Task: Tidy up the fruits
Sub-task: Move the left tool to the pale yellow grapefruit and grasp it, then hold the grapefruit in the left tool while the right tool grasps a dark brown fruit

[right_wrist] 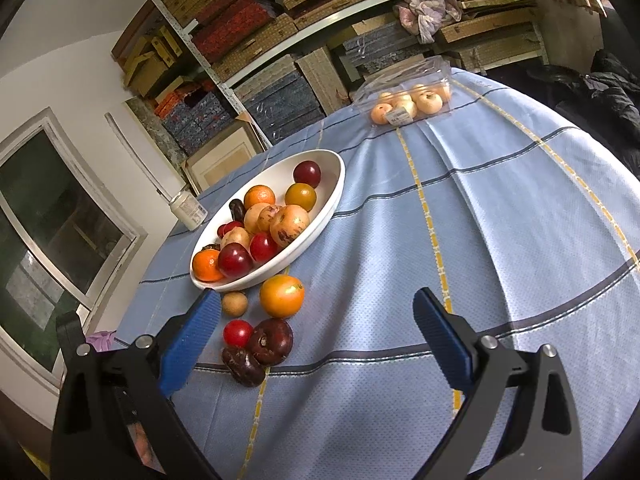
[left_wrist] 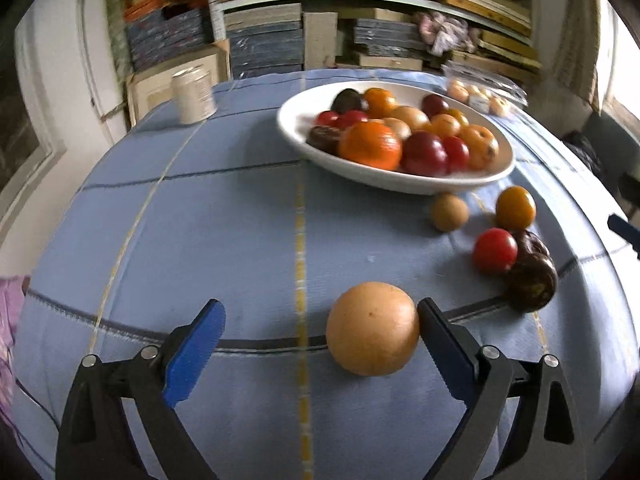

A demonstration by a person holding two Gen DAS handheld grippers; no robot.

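Left tongs (left_wrist: 320, 340) wide open; pale round fruit (left_wrist: 372, 329) between jaws, touching the right one, ungripped. Step: pickup. Next: close, carry to white bowl (left_wrist: 296, 128) beyond. Right tongs (right_wrist: 316, 332) open, empty, nearer than the bowl.

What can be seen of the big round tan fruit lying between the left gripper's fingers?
The big round tan fruit is smooth, matte and orange-beige with a few tiny dark specks. It rests whole on the blue checked tablecloth, apart from the other loose fruits. It lies inside the open left gripper, close against the dark finger; the blue pad stands well clear.
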